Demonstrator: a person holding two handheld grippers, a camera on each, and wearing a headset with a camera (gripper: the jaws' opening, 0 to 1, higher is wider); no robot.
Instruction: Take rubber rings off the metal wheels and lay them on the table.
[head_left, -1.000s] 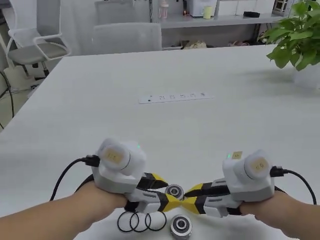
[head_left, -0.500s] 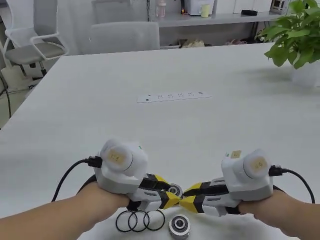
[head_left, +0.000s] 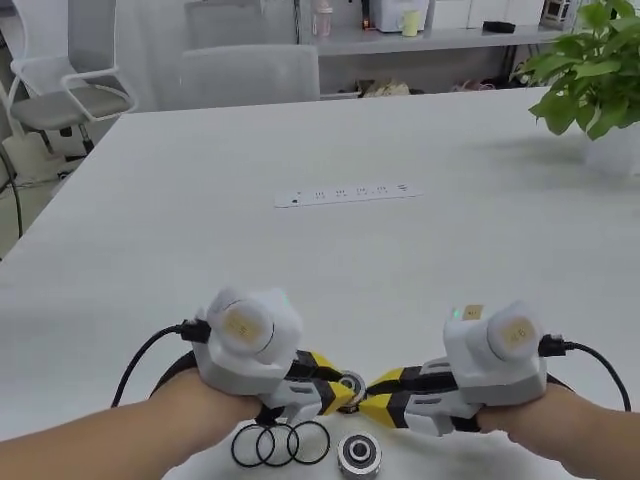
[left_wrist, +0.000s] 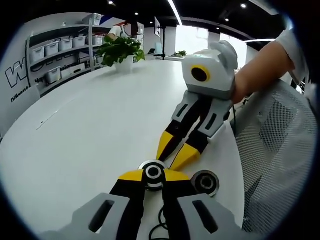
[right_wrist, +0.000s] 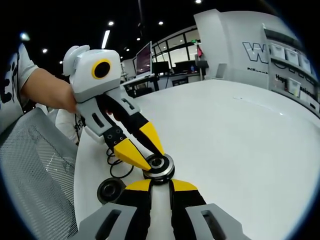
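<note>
A metal wheel (head_left: 349, 382) is held just above the table, where the two grippers' tips meet. My left gripper (head_left: 338, 392) is shut on that wheel (left_wrist: 152, 172) from both sides. My right gripper (head_left: 373, 393) comes in from the opposite side, and its yellow tips (right_wrist: 161, 184) are pinched at the wheel's (right_wrist: 159, 164) near rim, where its rubber ring sits. Three black rubber rings (head_left: 281, 442) lie side by side on the table below my left gripper. A second metal wheel (head_left: 359, 452) lies flat to the right of them.
The white table (head_left: 330, 270) stretches far ahead, with a white power strip (head_left: 347, 193) near its middle. A potted plant (head_left: 590, 70) stands at the far right corner. Chairs (head_left: 250, 70) stand behind the far edge. A mesh chair back (left_wrist: 280, 165) is near the table's front edge.
Both grippers have stayed tip to tip on the wheel and have sunk slightly toward the table. The rings and the second wheel have not moved.
</note>
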